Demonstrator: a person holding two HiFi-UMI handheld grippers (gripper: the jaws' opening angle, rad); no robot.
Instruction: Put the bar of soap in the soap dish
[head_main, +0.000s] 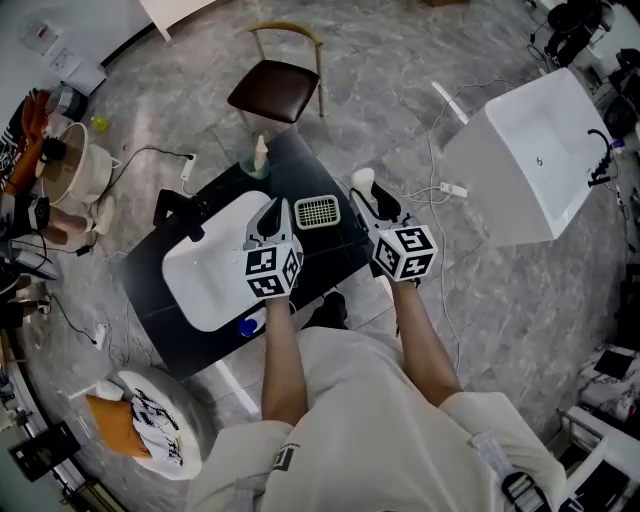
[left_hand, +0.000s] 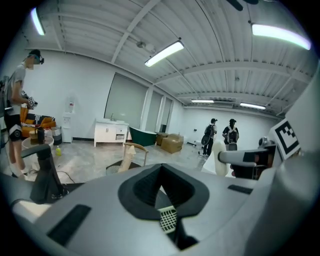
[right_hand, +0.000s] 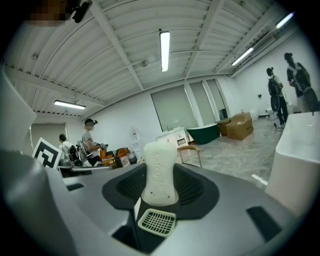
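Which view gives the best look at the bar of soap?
The right gripper view: the bar of soap stands at the centre, upright in the right gripper, its embossed face visible. The head view shows only its small white end; the left gripper view catches it side-on, off to the right.

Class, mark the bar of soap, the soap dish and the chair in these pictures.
bar of soap (right_hand: 160, 172): right gripper view, middle of its embossed face.
soap dish (head_main: 318, 211): head view, centre of its bare grid.
chair (head_main: 275, 90): head view, middle of its dark seat.
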